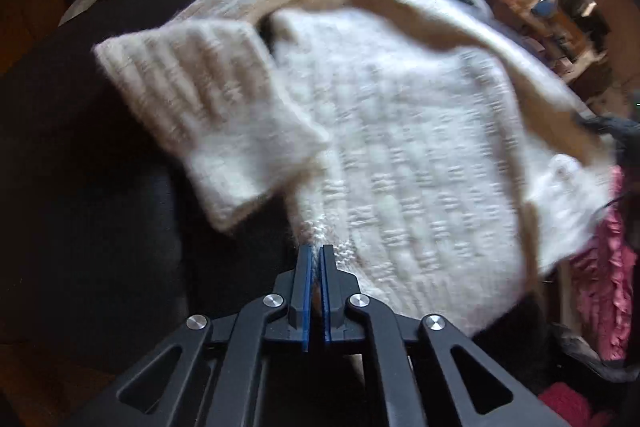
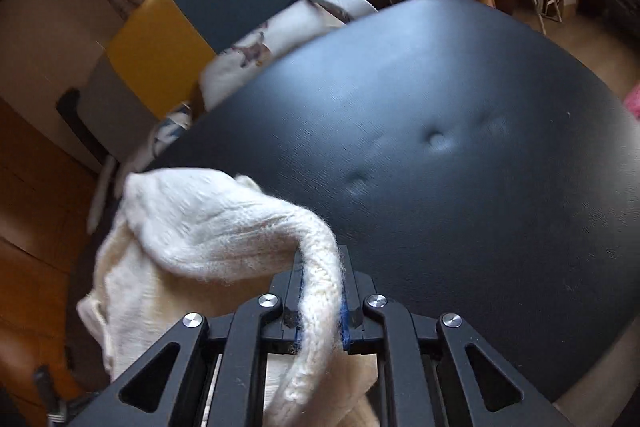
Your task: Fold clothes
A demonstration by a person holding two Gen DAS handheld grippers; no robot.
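The black padded surface (image 2: 460,155) fills your right view from 12 to 4 o'clock. Your cream knit sweater (image 1: 400,147) sprawls over it in the left view, its cuff at 10 o'clock. Your left gripper (image 1: 316,259) is clenched on the sweater's edge; your right gripper (image 2: 320,267) is clamped on a thick fold.

Black padded leather surface (image 2: 460,155), tufted with dimples, filling the centre and right of my right view. On it, centre of my left view: one cream knit sweater (image 1: 400,147), rumpled.
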